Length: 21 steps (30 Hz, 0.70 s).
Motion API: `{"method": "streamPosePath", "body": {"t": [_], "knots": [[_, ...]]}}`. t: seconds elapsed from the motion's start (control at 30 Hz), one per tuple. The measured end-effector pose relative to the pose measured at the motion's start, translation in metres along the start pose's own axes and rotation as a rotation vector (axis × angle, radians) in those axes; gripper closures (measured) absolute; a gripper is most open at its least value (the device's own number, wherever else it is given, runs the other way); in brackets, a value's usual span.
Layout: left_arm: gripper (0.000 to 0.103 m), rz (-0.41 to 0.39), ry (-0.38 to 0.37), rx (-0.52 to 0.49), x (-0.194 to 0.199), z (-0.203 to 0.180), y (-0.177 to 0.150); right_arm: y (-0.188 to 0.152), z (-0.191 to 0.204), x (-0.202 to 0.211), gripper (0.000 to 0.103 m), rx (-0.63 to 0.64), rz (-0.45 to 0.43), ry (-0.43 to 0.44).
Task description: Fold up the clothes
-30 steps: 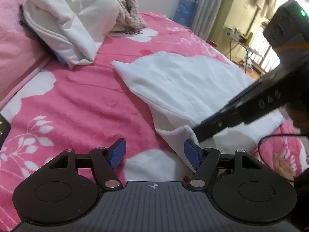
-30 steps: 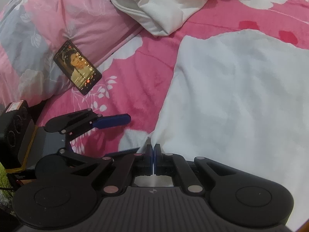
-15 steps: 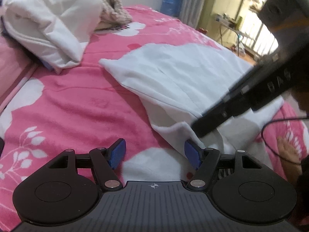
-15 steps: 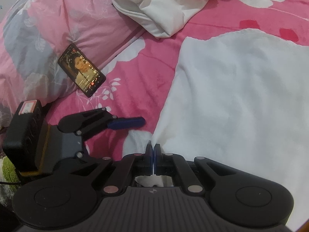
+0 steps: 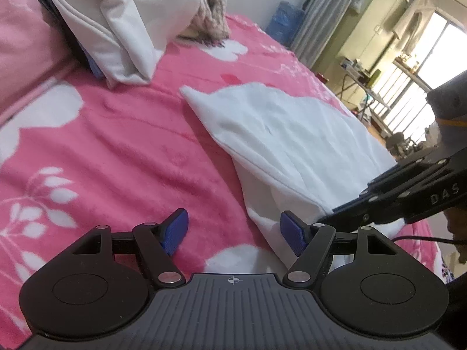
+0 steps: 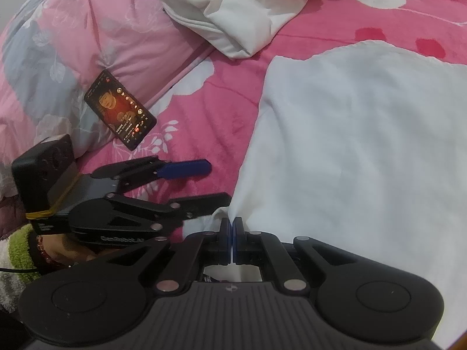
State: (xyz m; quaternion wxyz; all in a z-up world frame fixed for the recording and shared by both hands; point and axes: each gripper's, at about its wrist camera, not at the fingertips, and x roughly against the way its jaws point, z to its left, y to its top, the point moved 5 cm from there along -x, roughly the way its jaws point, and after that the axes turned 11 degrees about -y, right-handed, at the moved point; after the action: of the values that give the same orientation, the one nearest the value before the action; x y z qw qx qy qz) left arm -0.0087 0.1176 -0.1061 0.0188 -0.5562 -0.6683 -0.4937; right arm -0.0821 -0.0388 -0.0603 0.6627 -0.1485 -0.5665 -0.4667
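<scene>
White garment (image 6: 364,145) edge pinched in right gripper (image 6: 232,237) jaws; left gripper (image 5: 233,234) jaws apart beside it.

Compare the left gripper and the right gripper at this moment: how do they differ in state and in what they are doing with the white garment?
The left gripper has its jaws open with nothing between them; the right gripper is shut. The right gripper pinches the near edge of the white garment, while the left gripper hovers beside that edge, over the pink blanket, gripping nothing. Both are black with blue pads and point down toward the bed.
</scene>
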Motion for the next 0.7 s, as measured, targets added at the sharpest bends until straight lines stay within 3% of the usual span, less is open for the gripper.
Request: {"method": "streamPosePath", "body": {"t": [0.3, 0.7], "knots": [[0.030, 0.048, 0.001, -0.120, -0.007, -0.010, -0.005, 0.001, -0.002, 0.001, 0.102, -0.015, -0.009, 0.019], [0.025, 0.175, 0.043, -0.464, -0.027, -0.035, -0.019, 0.003, -0.002, -0.007, 0.102, -0.046, 0.021, 0.054]]}}
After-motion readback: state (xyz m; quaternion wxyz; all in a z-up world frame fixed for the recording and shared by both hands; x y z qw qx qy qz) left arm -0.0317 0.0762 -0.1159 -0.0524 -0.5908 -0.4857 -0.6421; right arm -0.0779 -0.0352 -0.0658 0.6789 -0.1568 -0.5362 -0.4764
